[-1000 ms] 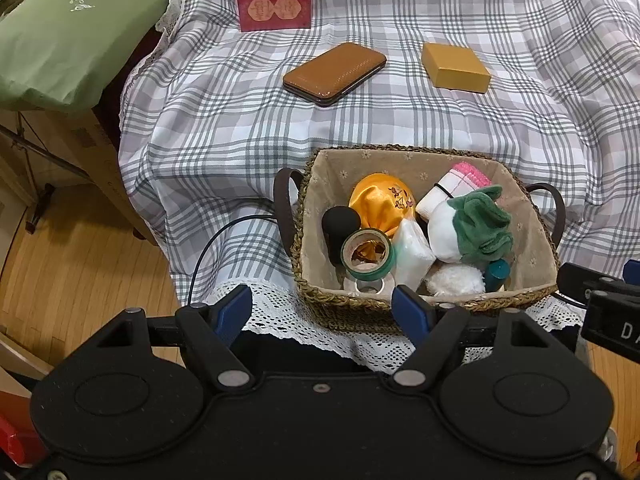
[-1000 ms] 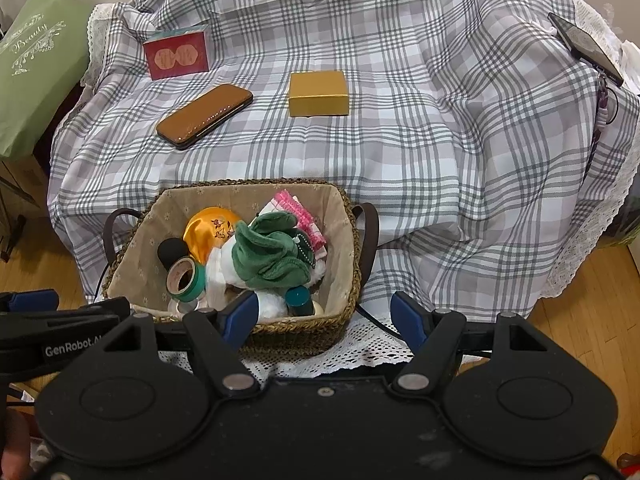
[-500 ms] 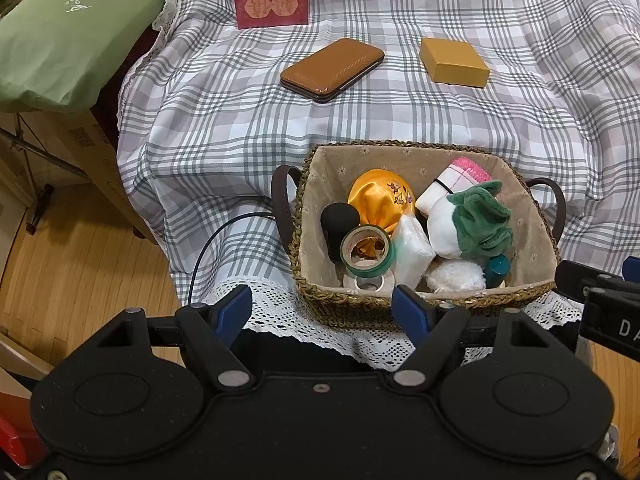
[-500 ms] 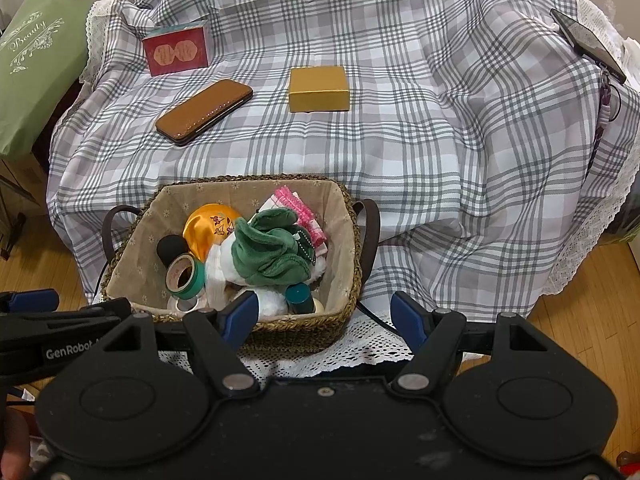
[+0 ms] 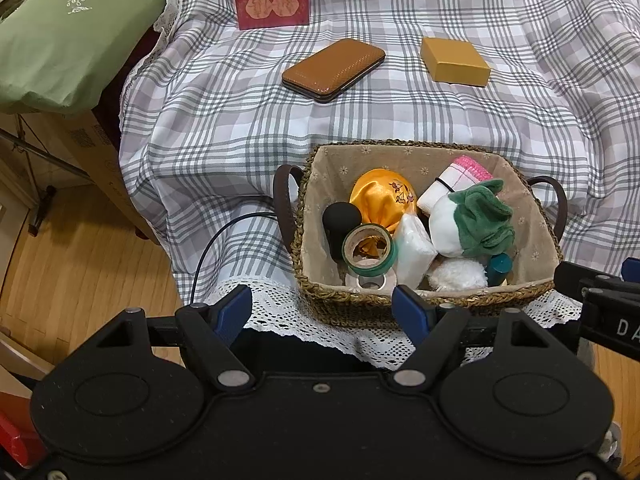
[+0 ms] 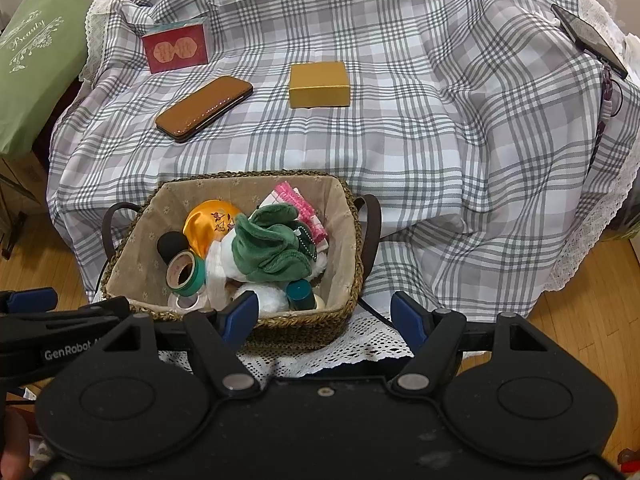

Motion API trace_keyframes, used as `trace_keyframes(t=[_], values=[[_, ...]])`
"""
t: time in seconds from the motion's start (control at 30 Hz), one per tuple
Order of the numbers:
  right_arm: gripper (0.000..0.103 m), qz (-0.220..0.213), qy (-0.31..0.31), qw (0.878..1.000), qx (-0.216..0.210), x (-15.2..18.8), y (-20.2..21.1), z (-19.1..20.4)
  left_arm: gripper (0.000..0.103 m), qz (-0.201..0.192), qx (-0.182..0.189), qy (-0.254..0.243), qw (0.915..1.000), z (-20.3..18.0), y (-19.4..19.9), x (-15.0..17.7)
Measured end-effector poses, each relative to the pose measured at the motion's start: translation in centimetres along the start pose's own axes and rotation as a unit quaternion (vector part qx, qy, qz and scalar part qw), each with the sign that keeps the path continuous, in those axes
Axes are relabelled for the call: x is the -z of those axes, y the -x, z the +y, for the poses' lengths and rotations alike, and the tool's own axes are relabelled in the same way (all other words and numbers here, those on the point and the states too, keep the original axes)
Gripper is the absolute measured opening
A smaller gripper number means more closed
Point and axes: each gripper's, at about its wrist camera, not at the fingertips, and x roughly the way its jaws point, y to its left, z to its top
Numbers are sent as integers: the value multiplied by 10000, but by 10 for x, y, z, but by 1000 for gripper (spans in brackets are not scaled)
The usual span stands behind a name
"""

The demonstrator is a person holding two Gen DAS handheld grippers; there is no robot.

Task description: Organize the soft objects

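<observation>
Currently both grippers idle, short of woven basket [image 5: 362, 303], near its front rim. Left gripper [image 5: 323, 311]: jaws apart, nothing between blue pads, hanging over lace edging just in front of basket. Right gripper [image 6: 325, 312]: jaws apart, empty, left pad overlapping basket's front rim in view, contact not determinable. Basket sits at near edge of plaid cloth [image 6: 460, 120], dark handle at each end, beige floral liner inside. Contents, relative to basket: orange satin pouch [image 5: 380, 196] toward back, left of centre; black round item [image 5: 340, 218] at left, touching pouch; green tape roll [image 5: 368, 251] standing on edge near front left, leaning against a white packet [image 5: 414, 250]; pale tape roll [image 5: 371, 281] lying flat against front wall; green-and-white plush [image 6: 272, 248] piled at centre right, highest thing in basket; pink-edged folded cloth [image 5: 460, 178] at back right, banded with black elastic; white fluffy ball [image 5: 458, 274] at front right; teal bottle [image 6: 301, 294] at front right, beside ball. Beyond basket on same cloth: brown case [image 5: 334, 69] behind, to left; gold box [image 6: 319, 85] behind, well apart from case; red card box [image 6: 177, 49] farther back left. Green cushion [image 5: 68, 28] off cloth, far left of basket. Dark phone [image 6: 588, 38] at cloth's far right edge.
</observation>
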Motion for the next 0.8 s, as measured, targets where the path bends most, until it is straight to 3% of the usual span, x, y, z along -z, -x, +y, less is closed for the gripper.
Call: trace_keyframes(t=[0.8], values=[[71, 91, 39, 9999, -62, 2, -4, 0, 74, -21, -28, -4, 10000, 0, 1, 1]])
